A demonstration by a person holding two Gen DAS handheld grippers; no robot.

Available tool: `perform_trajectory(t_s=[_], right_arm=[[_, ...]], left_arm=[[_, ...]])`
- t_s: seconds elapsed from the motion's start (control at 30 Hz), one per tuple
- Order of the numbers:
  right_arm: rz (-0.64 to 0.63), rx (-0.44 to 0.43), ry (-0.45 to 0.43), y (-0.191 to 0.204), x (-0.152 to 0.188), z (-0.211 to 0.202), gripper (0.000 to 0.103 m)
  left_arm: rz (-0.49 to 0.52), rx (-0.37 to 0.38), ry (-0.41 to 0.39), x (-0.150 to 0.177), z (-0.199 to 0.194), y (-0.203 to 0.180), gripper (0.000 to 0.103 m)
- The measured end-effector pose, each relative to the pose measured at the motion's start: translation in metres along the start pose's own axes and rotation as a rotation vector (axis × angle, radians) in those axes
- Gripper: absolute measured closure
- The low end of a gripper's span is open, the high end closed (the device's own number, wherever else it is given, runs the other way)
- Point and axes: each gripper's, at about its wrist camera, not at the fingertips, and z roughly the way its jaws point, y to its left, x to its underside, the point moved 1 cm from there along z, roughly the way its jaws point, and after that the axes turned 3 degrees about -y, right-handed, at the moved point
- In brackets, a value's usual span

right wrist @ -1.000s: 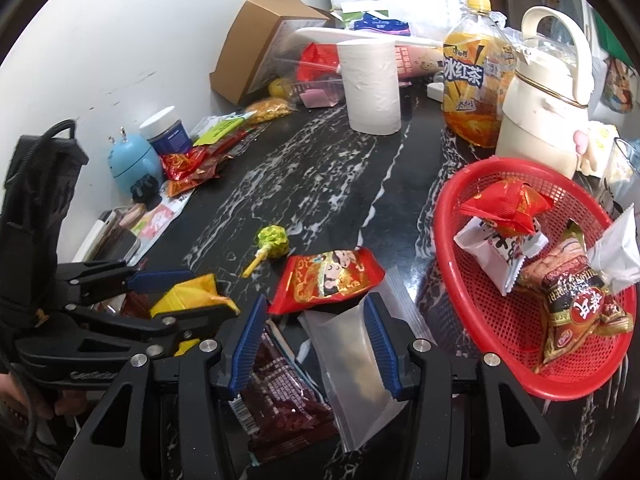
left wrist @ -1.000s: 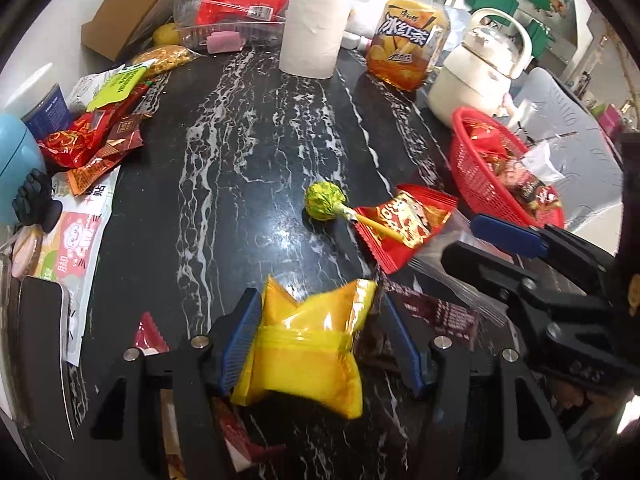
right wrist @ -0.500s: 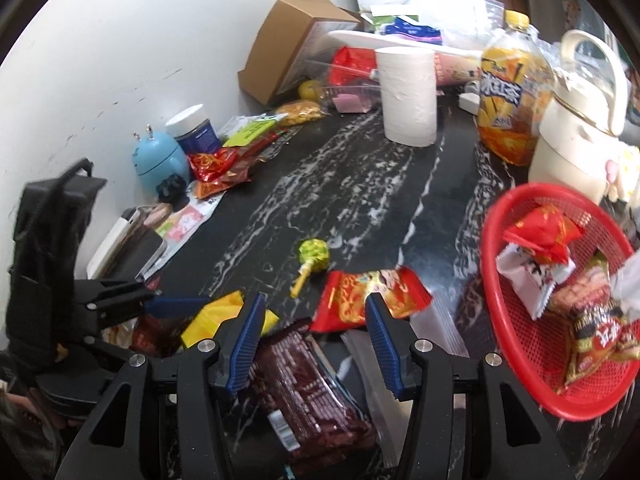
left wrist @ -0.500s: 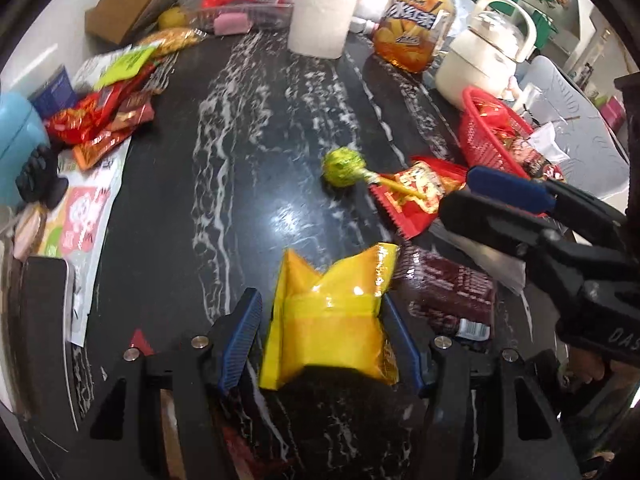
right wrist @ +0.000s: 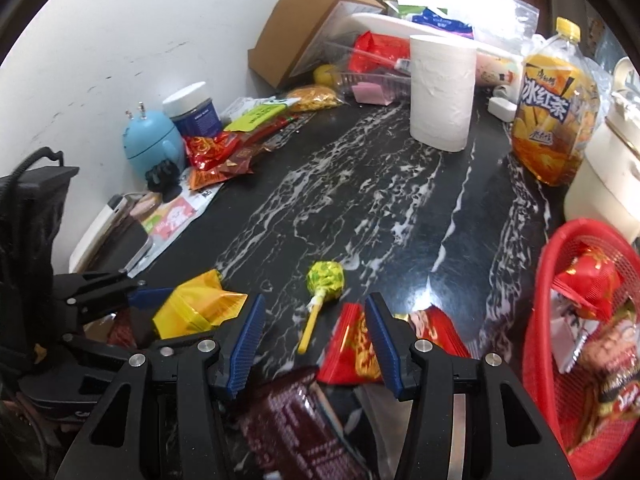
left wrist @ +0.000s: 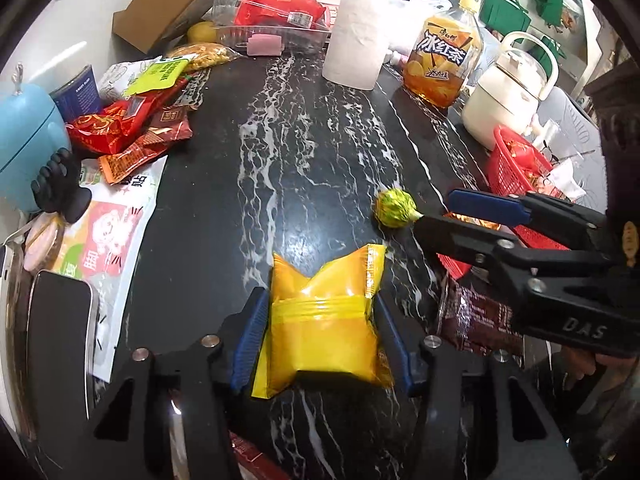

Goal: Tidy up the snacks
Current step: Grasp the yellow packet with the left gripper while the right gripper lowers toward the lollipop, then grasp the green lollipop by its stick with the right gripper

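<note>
Orange tea bottle [left wrist: 442, 62] read "冰红茶"; left hand-held gripper [left wrist: 322, 334] pinched the yellow snack packet [left wrist: 325, 320], right hand-held gripper [right wrist: 314, 342] gaped wide, holding nothing, above the lollipop [right wrist: 323, 282].

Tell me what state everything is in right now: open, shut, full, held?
Left gripper: shut on the yellow snack packet.
Right gripper: open, holding nothing.
Lollipop: wrapped, lying on the black counter.
Red basket: holding several snack packets.
Iced tea bottle: capped, upright, partly full.
Cardboard box: flap open.
Paper roll: standing upright.
</note>
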Motion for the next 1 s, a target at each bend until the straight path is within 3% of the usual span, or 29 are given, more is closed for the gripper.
perform_trajectory(t_s=[0.33,0.53,0.67,1.0], right_arm=[[-0.021,-0.009,0.040,0.000,-0.008,0.025,0.054],[-0.031,-0.031,0.045,0.000,-0.009,0.031,0.065],[-0.046,-0.009,0.063,0.000,-0.006,0.037,0.079],[-0.039,-0.035,0.051,0.001,-0.005,0.023,0.079]], left_arm=[[-0.013,-0.009,-0.015,-0.012,0.006,0.013,0.050],[-0.006,-0.022,-0.018,-0.019,0.010,0.014,0.050],[0.003,-0.033,-0.021,-0.021,0.012,0.013,0.050],[0.019,-0.050,-0.024,-0.020,0.010,0.010,0.050]])
